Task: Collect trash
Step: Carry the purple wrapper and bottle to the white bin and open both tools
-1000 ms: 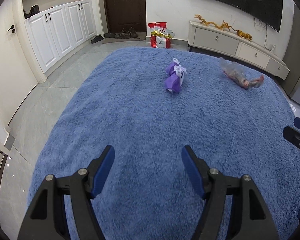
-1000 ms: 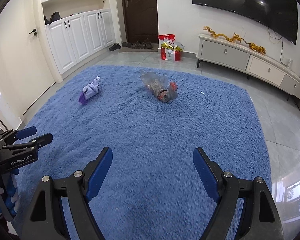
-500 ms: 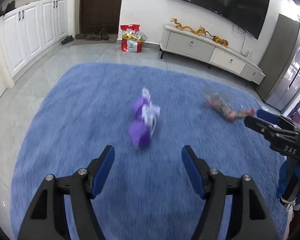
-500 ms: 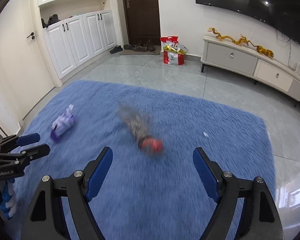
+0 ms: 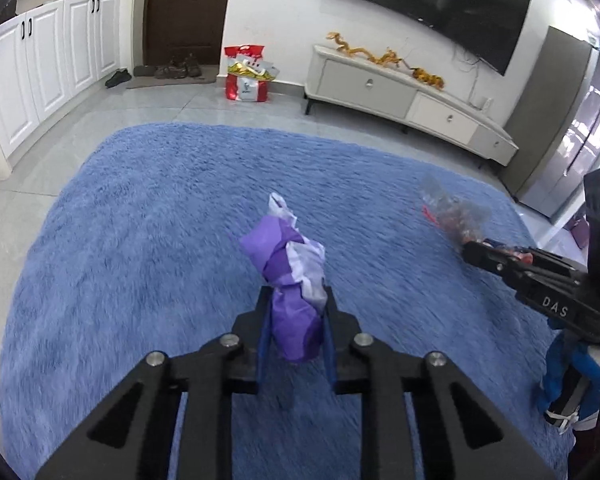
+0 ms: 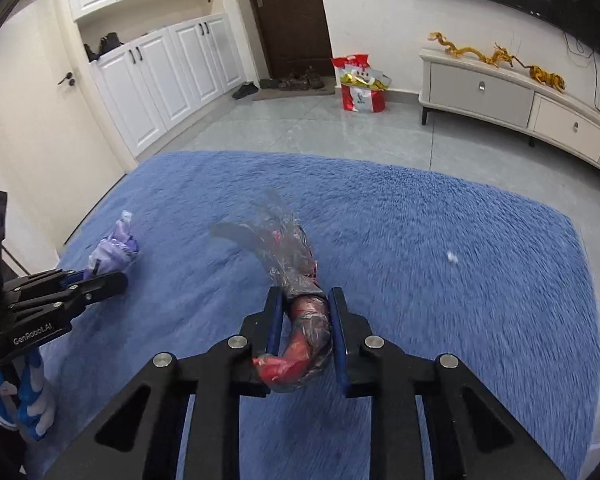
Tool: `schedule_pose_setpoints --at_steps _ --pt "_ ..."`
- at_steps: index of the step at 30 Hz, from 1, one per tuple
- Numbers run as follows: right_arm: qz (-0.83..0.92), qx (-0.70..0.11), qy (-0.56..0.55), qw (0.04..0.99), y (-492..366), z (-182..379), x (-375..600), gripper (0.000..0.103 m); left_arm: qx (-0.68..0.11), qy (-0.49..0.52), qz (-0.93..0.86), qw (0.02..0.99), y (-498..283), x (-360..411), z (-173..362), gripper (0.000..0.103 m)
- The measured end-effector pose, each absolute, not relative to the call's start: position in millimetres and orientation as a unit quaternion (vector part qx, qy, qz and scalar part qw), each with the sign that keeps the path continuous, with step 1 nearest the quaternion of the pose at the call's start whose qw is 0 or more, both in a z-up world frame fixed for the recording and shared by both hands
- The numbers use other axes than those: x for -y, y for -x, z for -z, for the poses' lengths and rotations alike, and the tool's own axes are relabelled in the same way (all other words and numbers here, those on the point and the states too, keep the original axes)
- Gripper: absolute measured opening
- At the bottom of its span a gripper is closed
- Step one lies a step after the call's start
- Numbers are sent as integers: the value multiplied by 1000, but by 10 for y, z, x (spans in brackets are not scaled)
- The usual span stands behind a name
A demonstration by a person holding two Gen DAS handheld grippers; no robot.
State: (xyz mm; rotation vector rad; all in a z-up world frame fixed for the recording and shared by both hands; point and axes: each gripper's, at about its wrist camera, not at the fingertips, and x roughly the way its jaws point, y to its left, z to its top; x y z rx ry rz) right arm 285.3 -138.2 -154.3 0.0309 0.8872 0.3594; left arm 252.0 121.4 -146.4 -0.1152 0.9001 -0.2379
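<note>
A crumpled purple-and-white wrapper [image 5: 288, 256] lies on the blue shaggy rug [image 5: 140, 220]. My left gripper [image 5: 296, 296] is closing on it, and its blue pads press the wrapper's near end. A clear plastic bag with red scraps inside [image 6: 288, 252] lies to the right of it. The jaws of my right gripper [image 6: 306, 300] are closing on the bag's red end, with the pads against it. Each wrist view also shows the other gripper: the right gripper [image 5: 476, 254] on its bag [image 5: 452, 212], the left gripper [image 6: 116, 280] on the wrapper [image 6: 114, 246].
A small white scrap [image 6: 452, 257] lies on the rug to the right. Grey tile floor surrounds the rug. Beyond it stand a red shopping bag [image 5: 246, 74], a low TV cabinet [image 5: 400, 96], white cupboards [image 6: 160, 80] and shoes [image 5: 176, 70] by the dark door.
Both grippers moved forward over the rug to their items. Their jaws, wide apart before, have come together around the purple wrapper and the plastic bag.
</note>
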Motion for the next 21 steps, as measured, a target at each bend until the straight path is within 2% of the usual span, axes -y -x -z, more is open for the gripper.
schedule_pose_setpoints --at_steps 8,21 --pt "-174 -396 -37 901 -1802 1153 1494 22 -411 68 155 896 -1780 -1162 1115 20" --pt "-69 -332 -41 940 -248 509 2193 23 -357 14 222 907 -644 -662 411 20"
